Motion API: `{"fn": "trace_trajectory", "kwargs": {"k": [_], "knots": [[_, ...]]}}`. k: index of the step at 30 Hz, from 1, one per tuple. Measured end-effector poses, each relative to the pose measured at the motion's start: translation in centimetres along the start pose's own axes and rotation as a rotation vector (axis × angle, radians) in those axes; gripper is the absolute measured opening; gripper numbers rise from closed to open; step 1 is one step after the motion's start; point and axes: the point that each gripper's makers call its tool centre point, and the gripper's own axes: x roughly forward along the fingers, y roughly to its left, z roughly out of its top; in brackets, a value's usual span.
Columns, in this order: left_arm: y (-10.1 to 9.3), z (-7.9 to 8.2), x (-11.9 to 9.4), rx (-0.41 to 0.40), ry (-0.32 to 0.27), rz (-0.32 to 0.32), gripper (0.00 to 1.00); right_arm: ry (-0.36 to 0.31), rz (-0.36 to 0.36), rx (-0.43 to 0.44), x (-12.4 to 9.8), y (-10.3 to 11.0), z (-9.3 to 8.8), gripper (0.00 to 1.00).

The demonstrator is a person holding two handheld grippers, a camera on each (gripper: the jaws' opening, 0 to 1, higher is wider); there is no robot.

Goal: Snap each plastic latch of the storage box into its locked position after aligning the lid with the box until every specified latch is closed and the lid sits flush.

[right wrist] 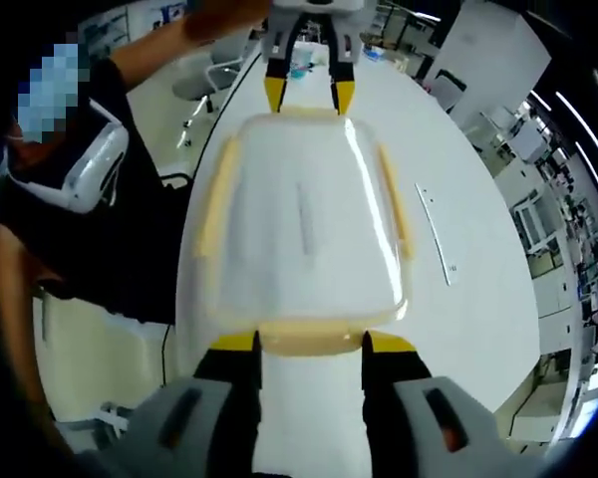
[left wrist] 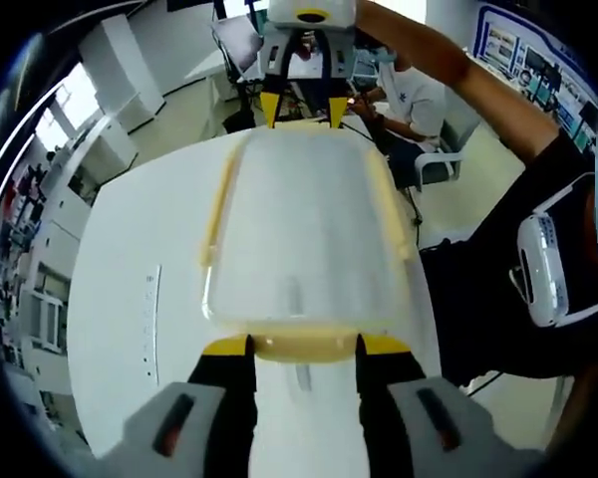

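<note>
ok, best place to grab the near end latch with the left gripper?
Take the yellow end latch by its long outer edge, coming straight in from that short end of the storage box. The tab lies flat and wide between the left gripper jaws.

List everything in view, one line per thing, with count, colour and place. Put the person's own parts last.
storage box: one, clear plastic with lid on, centre of the table, between the two grippers.
latches: four, pale yellow, one at each short end and one along each long side of the lid.
table: one, white, under the box.
ruler strip: one, pale, flat on the table beside the box.
seated person: one, white shirt, on a chair beyond the table.
left gripper: one, black with yellow tips, jaws either side of the near end latch.
right gripper: one, same colours, at the opposite end latch.
headset: one, white, on the person.
</note>
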Motion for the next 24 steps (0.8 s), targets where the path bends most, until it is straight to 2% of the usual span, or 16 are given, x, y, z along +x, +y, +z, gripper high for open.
{"fn": "trace_trajectory", "kwargs": {"k": [12,24], "knots": [[0.0,-2.4,-0.7,-0.021,0.000,0.005,0.35,-0.012,0.021,-0.010,1.9,-0.1,1.8,0.36],[0.6,-4.4,-1.3,-0.033,-0.025,0.011,0.35,-0.003,0.030,-0.014,3.0,-0.8,3.7,0.36]]}}
